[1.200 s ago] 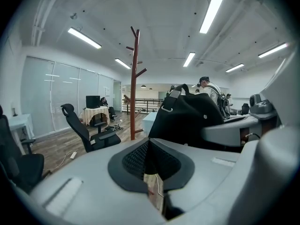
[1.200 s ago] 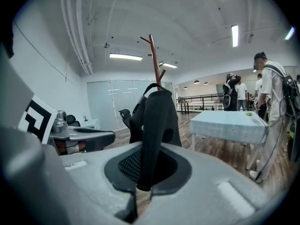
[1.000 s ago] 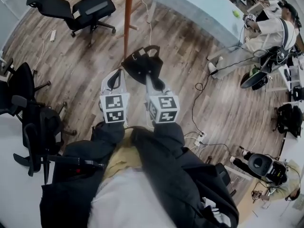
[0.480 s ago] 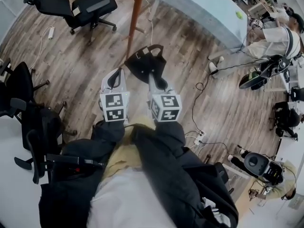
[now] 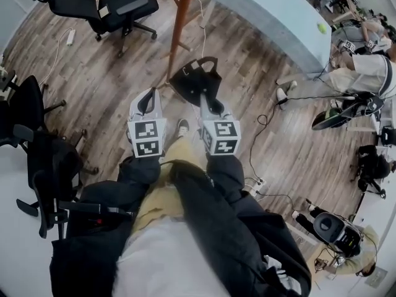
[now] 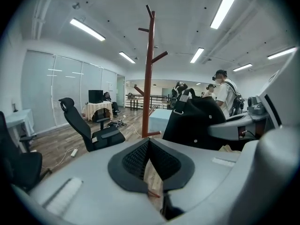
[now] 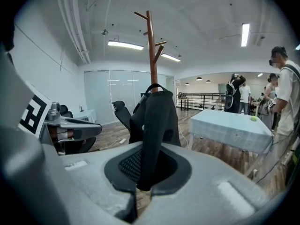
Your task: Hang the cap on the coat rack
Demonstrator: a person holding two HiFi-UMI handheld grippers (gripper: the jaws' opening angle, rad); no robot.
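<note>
A black cap (image 5: 197, 82) hangs by its brim from my right gripper (image 5: 205, 101), which is shut on it. In the right gripper view the cap (image 7: 157, 121) stands up out of the pinched pads of the right gripper (image 7: 143, 175). The brown wooden coat rack (image 5: 183, 17) rises just ahead of the cap; its pegs show high up on the coat rack (image 7: 151, 46) and on the same coat rack (image 6: 150, 69). My left gripper (image 5: 148, 94) is level beside the right one, shut and holding nothing. In its own view the left gripper (image 6: 150, 144) sees the cap (image 6: 197, 121) to its right.
Black office chairs stand at the back left (image 5: 117, 5) and at the left edge (image 5: 37, 147). A light blue table (image 5: 272, 11) with a green ball (image 5: 321, 28) is at the back right. People (image 5: 365, 48) and cables (image 5: 260, 122) are on the right of the wooden floor.
Both grippers and the cap have come forward, closer to the coat rack's pole. A shoe now shows on the floor between the grippers.
</note>
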